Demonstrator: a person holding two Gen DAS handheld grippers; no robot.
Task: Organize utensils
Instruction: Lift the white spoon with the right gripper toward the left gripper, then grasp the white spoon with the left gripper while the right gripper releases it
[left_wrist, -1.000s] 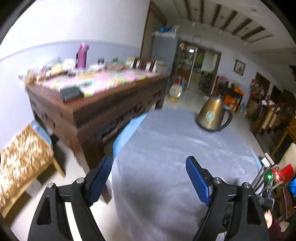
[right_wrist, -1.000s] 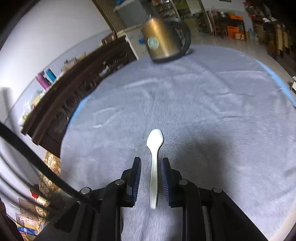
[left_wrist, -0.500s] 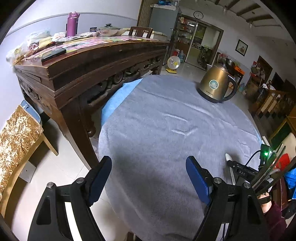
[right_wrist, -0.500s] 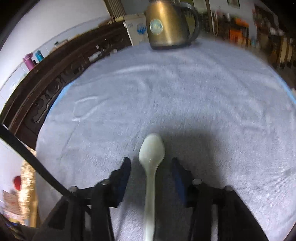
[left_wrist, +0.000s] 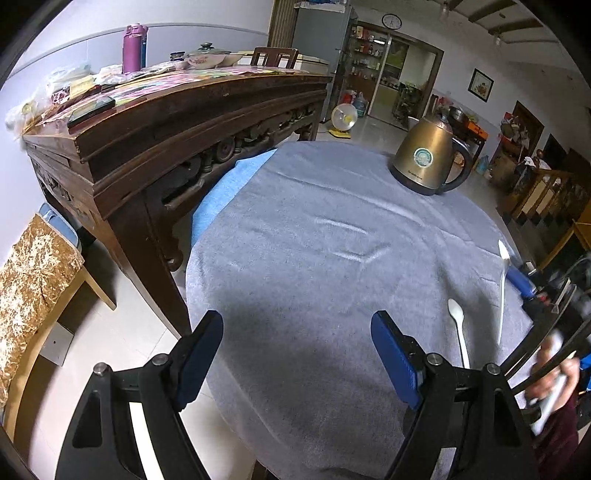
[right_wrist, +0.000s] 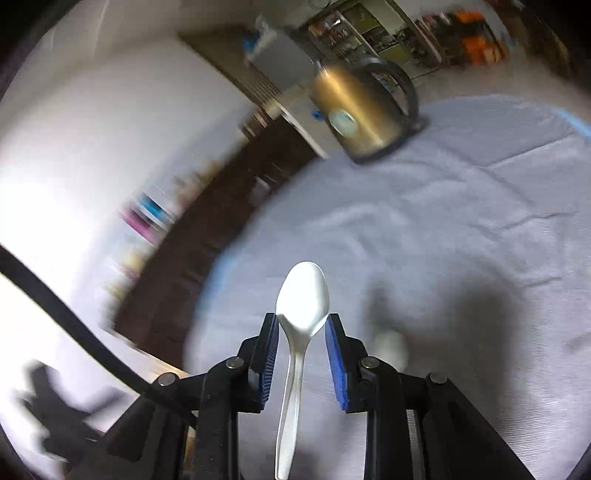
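A white plastic spoon (right_wrist: 301, 317) sits between the blue pads of my right gripper (right_wrist: 301, 332), lifted above the grey cloth; the pads stand at its bowl's sides, and the view is blurred. In the left wrist view this held spoon (left_wrist: 503, 284) hangs over the table's right side with the right gripper (left_wrist: 521, 282) behind it. A second white spoon (left_wrist: 457, 328) lies flat on the grey tablecloth (left_wrist: 314, 258). My left gripper (left_wrist: 295, 354) is open and empty above the table's near edge.
A gold electric kettle (left_wrist: 424, 162) stands at the table's far side, also in the right wrist view (right_wrist: 358, 110). A dark carved wooden sideboard (left_wrist: 166, 122) stands left of the table, a gold-patterned stool (left_wrist: 29, 269) beside it.
My right gripper has taken a spoon up off the cloth and tilted upward. My left gripper has tipped down toward the table, jaws still open.
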